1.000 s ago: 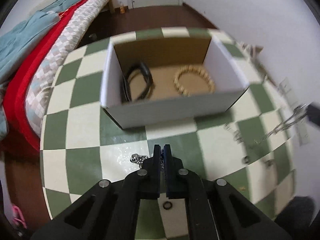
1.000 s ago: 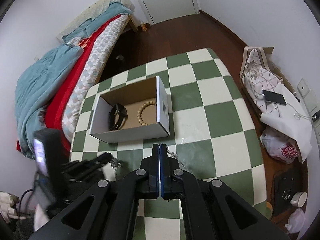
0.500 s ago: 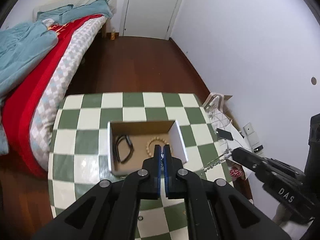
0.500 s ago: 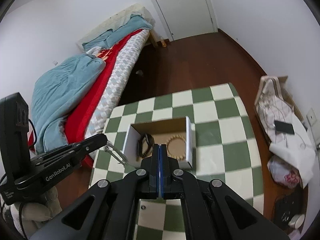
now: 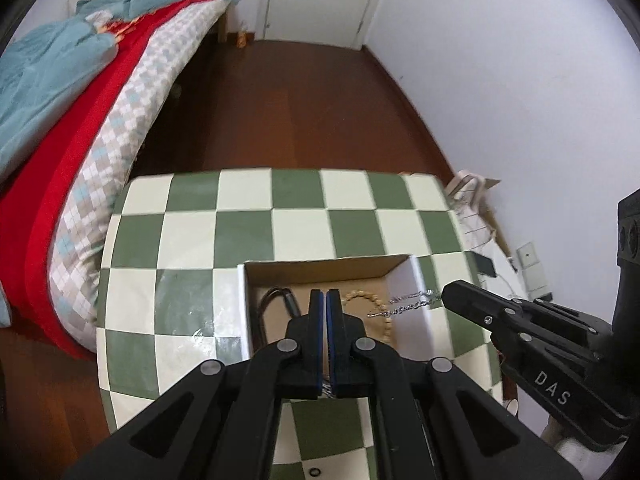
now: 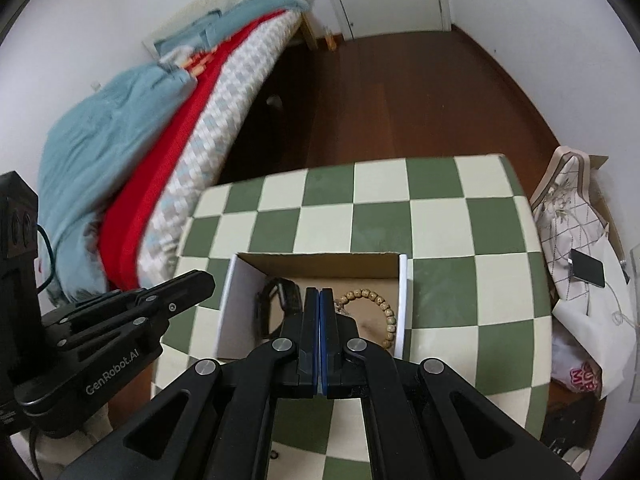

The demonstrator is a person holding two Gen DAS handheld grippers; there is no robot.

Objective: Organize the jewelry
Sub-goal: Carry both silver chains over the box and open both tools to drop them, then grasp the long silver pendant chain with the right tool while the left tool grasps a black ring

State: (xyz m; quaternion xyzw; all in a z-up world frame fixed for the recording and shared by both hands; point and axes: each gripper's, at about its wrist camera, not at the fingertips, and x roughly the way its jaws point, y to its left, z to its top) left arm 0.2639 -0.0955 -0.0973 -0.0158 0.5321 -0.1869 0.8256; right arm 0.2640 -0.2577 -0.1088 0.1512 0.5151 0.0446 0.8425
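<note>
A white cardboard box [image 5: 242, 304] [image 6: 403, 300] stands on the green-and-cream checked table [image 5: 192, 248]. Inside lie a black band [image 5: 276, 300] [image 6: 280, 296] and a wooden bead bracelet [image 5: 368, 296] [image 6: 380, 306]. My left gripper [image 5: 324, 294] [image 6: 204, 280] is shut above the box's near left side, with a glint of silver chain [image 5: 327, 389] low between its fingers. My right gripper [image 6: 320, 292] [image 5: 448, 294] is shut on a twisted silver chain [image 5: 404, 304] that dangles over the box's right wall.
A small black ring [image 5: 315, 472] [image 6: 273, 455] lies on the table near me. A bed with red and teal covers [image 5: 80, 100] runs along the left. Bags, paper and a phone [image 6: 586, 268] sit by the right wall. Brown floor lies beyond the table.
Both grippers lifted off the tabletop, each carrying silver chain, then came closer over the box. The right gripper's chain now hangs over the box's right wall.
</note>
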